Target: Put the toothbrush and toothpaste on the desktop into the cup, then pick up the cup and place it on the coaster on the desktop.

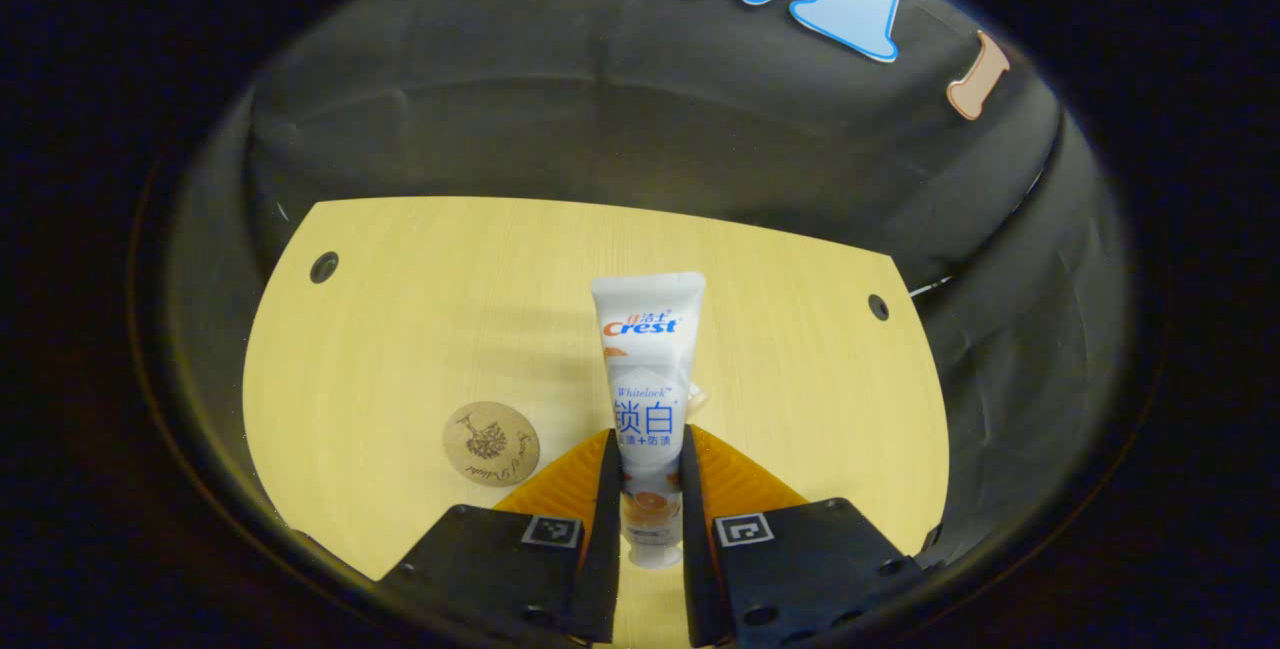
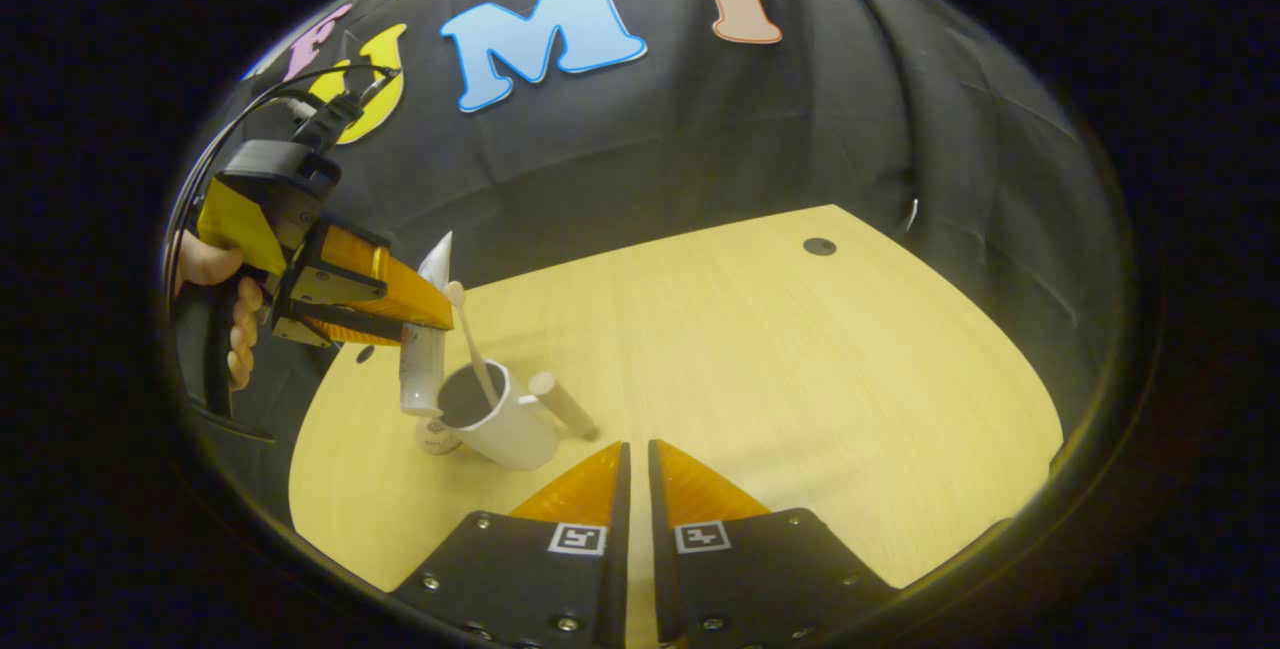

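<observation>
- Wood-grain desktop (image 1: pixel 420 329) is seen in both views, backed by the black cloth wall (image 1: pixel 600 109).
- In the left gripper view, the toothpaste (image 1: pixel 648 399) is clamped between both fingers of the left gripper (image 1: pixel 648 489), cap end nearest the camera and flat crimped end pointing away.
- A round coaster (image 1: pixel 491 443) lies flat on the desktop, to the left of the tube in that view and apart from it.
- In the right gripper view, the left gripper (image 2: pixel 415 314) is seen held by a hand (image 2: pixel 225 304) at the left, with the toothpaste (image 2: pixel 425 349) hanging cap-down beside the rim of the cup (image 2: pixel 500 419).
- The white cup is seen standing on the desktop, tilted in this fisheye view, with the toothbrush (image 2: pixel 470 339) already leaning inside it.
- The coaster (image 2: pixel 436 439) is partly hidden behind the cup; whether they touch cannot be told.
- A short wooden cylinder (image 2: pixel 563 404) lies just beside the cup.
- The right gripper (image 2: pixel 632 489) is held above the bare desktop, its fingers closed almost together with nothing between them.
</observation>
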The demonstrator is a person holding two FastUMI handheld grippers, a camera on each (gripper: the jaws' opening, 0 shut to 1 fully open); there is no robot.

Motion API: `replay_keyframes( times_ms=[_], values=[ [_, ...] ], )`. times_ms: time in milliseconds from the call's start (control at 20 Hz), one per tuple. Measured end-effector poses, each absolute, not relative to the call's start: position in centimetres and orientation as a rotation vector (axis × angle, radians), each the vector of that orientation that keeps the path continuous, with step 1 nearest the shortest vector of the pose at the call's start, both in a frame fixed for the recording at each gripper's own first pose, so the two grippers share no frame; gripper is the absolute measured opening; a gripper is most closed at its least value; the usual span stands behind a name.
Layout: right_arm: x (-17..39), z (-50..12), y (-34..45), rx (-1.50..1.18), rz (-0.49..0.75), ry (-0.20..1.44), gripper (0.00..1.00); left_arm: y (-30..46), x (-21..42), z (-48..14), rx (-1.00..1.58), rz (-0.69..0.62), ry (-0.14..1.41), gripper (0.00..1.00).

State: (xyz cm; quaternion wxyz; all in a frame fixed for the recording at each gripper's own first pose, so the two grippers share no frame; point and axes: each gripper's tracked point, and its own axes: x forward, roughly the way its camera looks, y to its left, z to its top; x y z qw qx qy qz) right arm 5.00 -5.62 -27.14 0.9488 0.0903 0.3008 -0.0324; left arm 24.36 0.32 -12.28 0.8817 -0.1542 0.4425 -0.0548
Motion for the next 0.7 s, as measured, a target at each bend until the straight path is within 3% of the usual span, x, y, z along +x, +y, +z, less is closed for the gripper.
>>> replay_keyframes(
  times_ms=[700],
  values=[
    [5.9,-28.1,-9.0,0.196,-0.067,0.660,0.10,-0.2,27.2,-14.7,-0.207,-0.031,0.692,0.35]
  ],
)
